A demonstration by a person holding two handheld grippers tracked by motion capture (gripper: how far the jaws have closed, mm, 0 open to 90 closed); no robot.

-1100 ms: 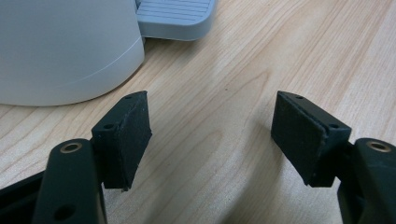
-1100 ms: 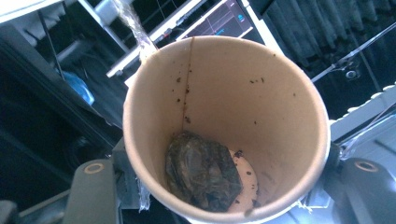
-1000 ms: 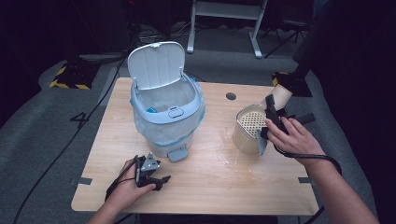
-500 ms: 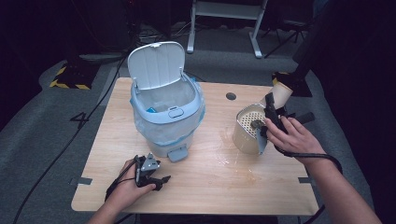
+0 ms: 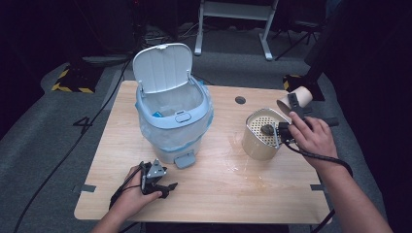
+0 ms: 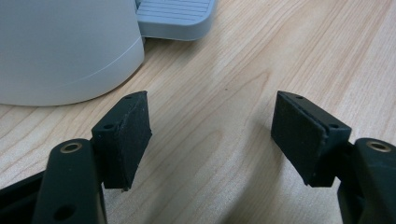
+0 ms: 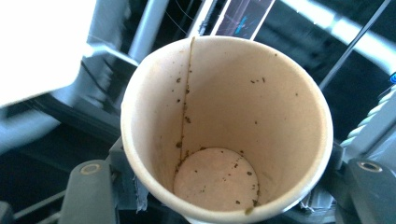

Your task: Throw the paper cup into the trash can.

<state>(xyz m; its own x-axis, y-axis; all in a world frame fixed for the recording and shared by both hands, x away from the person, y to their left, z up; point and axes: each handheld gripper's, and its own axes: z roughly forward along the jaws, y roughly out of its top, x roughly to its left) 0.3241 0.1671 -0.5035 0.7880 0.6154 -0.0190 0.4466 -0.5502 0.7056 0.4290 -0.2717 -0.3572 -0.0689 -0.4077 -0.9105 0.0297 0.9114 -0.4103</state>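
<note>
Landmark: the pale blue plastic pedal bin (image 5: 172, 124) with a clear liner stands on the light wooden table (image 5: 218, 189); its white lid (image 5: 163, 68) is raised upright.
Paper cup: the brown paper cup (image 7: 224, 126) is grasped by the right claw (image 5: 294, 104), well to the right of the bin and above the table edge. It lies tilted on its side. Inside, small dark specks stick to the wall and the bottom.
Right claw: its 2 jaws press on the cup from both sides; they have just been opening a little, with the cup between them.
Metal strainer pot: the round beige pot with a perforated insert (image 5: 262, 136) stands right of the bin, just beside the right hand (image 5: 311, 138). A dark lump lies in it.
Left claw: the left claw (image 6: 212, 135) is released, with nothing between the pads (image 6: 126, 130). It rests on the table just in front of the bin's grey pedal (image 6: 175, 18).
</note>
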